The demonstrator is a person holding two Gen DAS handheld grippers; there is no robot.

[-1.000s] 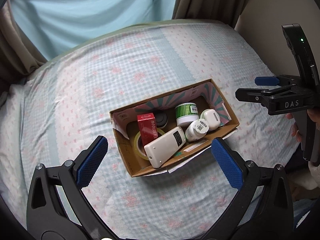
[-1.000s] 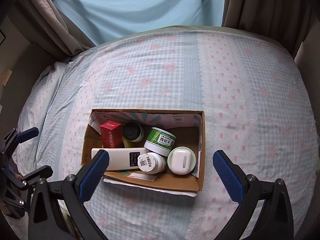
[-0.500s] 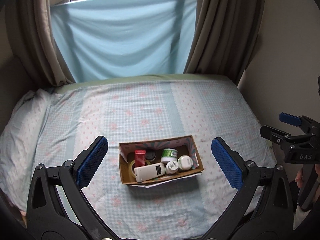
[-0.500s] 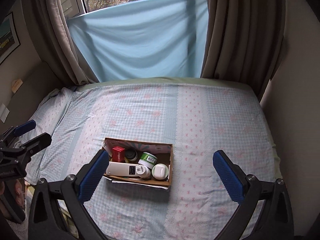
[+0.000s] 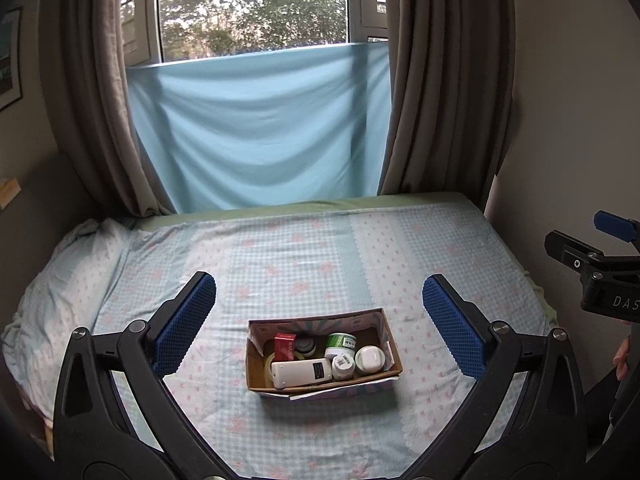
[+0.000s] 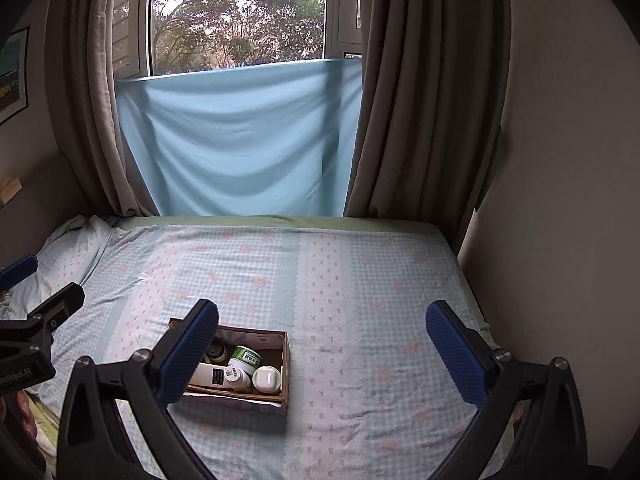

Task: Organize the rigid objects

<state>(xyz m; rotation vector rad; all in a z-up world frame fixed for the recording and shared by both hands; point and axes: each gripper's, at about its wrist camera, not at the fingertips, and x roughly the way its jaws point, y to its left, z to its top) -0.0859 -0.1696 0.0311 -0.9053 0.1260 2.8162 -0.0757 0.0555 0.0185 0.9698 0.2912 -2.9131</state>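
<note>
Bed (image 5: 304,252), checked sheet, centre frame: one cardboard box (image 5: 256,364) holding white remote (image 5: 302,373), red carton (image 5: 285,346), green-labelled jar (image 5: 340,343); left gripper (image 5: 318,324) and right gripper (image 6: 322,350) both spread wide, empty.

My bed (image 5: 400,240) wears a pale blue checked sheet with pink flowers; a green edge shows at its far end; a cardboard box (image 5: 322,385) of small things rests directly on it, near me.
</note>
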